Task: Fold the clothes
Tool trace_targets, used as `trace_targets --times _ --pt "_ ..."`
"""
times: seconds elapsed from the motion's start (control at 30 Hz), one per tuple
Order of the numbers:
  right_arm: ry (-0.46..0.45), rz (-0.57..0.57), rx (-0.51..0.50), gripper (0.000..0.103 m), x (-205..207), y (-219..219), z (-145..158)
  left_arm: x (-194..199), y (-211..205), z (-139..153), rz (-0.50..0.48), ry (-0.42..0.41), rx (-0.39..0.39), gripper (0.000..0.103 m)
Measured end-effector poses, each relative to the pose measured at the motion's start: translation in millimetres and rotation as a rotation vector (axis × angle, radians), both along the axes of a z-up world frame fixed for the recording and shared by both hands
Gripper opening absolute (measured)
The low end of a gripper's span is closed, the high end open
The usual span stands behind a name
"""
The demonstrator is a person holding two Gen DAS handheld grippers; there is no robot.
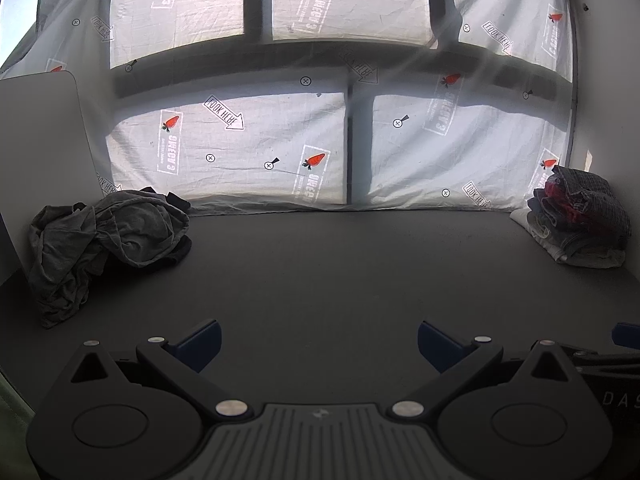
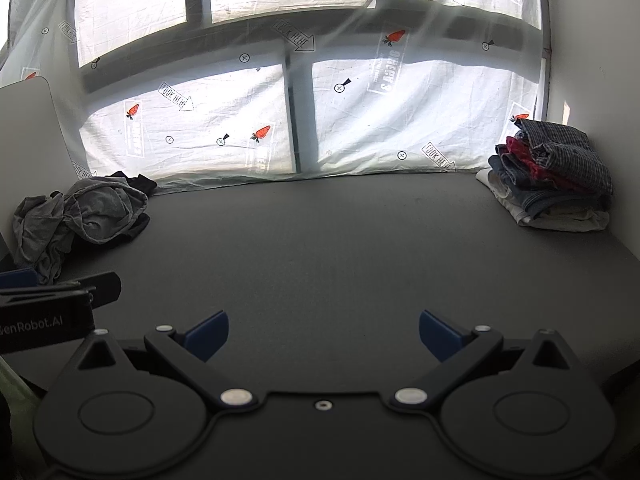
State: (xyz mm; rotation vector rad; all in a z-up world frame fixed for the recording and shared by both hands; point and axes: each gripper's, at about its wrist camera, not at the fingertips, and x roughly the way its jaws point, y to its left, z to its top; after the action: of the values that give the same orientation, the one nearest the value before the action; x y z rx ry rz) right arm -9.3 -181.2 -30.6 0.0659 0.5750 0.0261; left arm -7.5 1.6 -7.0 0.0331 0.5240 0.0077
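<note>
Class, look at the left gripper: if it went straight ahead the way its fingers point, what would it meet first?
The left gripper is open over the bare dark table. Straight ahead the way looks free until the printed sheet hanging at the far edge. The crumpled grey clothes and the folded stack lie off to either side.

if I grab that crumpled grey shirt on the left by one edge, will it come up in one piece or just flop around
The grey shirt lies in soft, loose folds, so it is probably limp and would hang and stretch out rather than hold its shape. It looks thin, so likely light. It rests partly on a dark garment, which may drag along. Both the left gripper and the right gripper are open.
</note>
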Motion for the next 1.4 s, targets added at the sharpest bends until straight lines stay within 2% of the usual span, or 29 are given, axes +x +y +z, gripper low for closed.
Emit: trace_targets --times 0.3,0.5,0.63,0.73,0.97,1.13,1.4 --pt "0.037 -0.052 -0.006 0.103 13 -17 -11 16 0 -10 0.022 0.048 -0.03 0.103" --pt "0.055 -0.079 -0.022 0.103 42 -34 -21 51 -9 -20 0.03 0.096 -0.035 0.103" --pt "0.065 -0.077 -0.039 0.103 78 -43 -28 80 -12 -28 0.044 0.137 -0.037 0.103" --pt "0.079 -0.073 -0.034 0.103 110 -48 -30 104 -5 -24 0.102 0.15 -0.03 0.103" --pt "0.113 -0.012 -0.003 0.103 174 -44 -35 166 32 -20 0.269 0.233 -0.125 0.103" --pt "0.164 0.079 -0.025 0.103 214 -16 -46 184 73 -21 0.4 0.268 -0.168 0.103" --pt "0.142 0.279 -0.06 0.1 261 66 -41 190 162 -37 0.6 0.309 -0.221 0.102"
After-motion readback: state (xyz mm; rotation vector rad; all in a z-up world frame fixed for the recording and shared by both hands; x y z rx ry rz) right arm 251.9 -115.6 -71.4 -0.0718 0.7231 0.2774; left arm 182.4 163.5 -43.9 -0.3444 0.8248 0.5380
